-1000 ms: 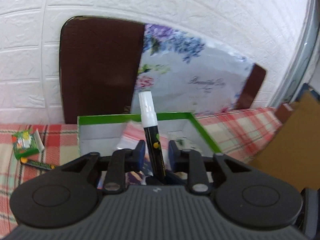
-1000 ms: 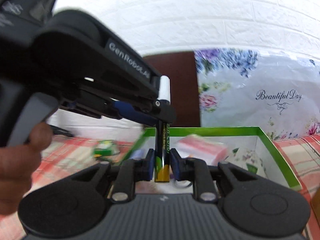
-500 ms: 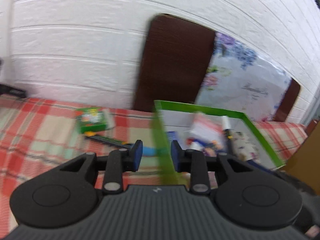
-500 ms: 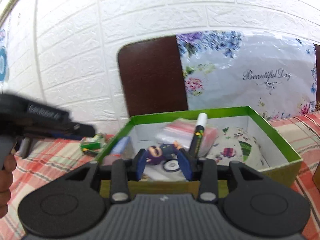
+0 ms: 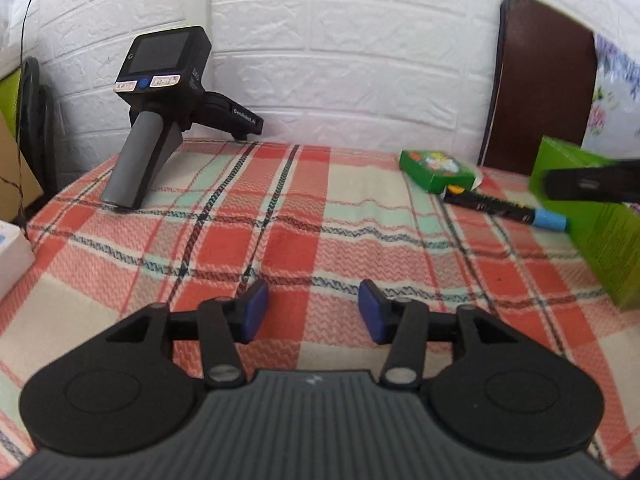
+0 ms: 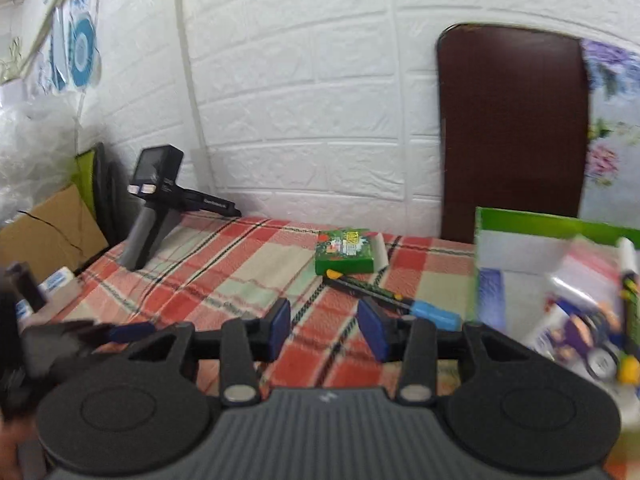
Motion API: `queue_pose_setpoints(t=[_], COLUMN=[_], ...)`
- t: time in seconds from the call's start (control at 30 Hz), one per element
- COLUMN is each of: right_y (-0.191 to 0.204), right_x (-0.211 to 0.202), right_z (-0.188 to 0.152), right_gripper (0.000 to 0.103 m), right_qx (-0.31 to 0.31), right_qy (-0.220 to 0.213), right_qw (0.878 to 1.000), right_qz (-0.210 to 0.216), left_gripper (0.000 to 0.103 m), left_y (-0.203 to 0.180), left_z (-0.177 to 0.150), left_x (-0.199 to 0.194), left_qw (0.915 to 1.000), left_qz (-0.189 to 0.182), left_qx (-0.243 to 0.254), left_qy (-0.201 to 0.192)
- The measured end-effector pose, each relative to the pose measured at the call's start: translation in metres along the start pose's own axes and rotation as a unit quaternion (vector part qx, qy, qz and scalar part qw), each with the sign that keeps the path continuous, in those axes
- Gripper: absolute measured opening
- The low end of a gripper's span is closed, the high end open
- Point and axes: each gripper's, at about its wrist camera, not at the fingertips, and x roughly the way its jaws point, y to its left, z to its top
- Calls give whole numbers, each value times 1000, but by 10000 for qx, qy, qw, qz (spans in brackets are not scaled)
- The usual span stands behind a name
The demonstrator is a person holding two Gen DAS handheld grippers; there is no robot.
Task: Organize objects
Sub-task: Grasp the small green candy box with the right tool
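My left gripper [image 5: 313,311] hovers over the plaid tablecloth [image 5: 288,216]; its jaws are opening with nothing between them. My right gripper [image 6: 325,329] is also opening and empty, just left of the green-rimmed box [image 6: 552,220]. A black marker with a blue cap [image 6: 390,296] lies on the cloth just beyond the right gripper, beside a small green packet [image 6: 346,250]. In the box lie a white-capped marker [image 6: 628,276], a purple toy figure [image 6: 576,328] and a clear packet. In the left wrist view the packet [image 5: 436,170] and blue-capped marker [image 5: 504,208] sit at the far right.
A spare black hand-held gripper [image 5: 160,112] stands on the cloth at the back left. A dark brown board [image 6: 512,128] leans on the white brick wall behind the box. Cardboard [image 6: 52,224] and a white block [image 5: 12,256] lie past the table's left edge.
Both grippers let go of the white-capped marker, which now lies in the box. Both have swung left away from the box, and their jaws have opened.
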Motion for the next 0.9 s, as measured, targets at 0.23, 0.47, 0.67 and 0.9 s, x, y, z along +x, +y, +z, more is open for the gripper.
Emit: queue_pose_setpoints(t=[0.23,0.47,0.67,0.9], right_y=[-19,-1,48,64], right_x=[95,163,136,83], right_z=[46,36,25,-14], right_gripper=[96,79,61,61], right_qx=[879,72,-1009,-1300], right_qy=[358,1065,946,1006], right_qw=[9950,9913,9900,9864], right_qz=[-318,-772,-294,-46], left_gripper=[63,65,65,82], left_y=[8,20,25,12], left_z=[-4,-7,-7,-5], left_x=[1,1,1,-1], left_qw=[9987,9944,9921,9959], left_qz=[-360,-662,-750,-706], left_qx=[-326,-784,-964,-522], left_qy=[-163,-262,-286,-203])
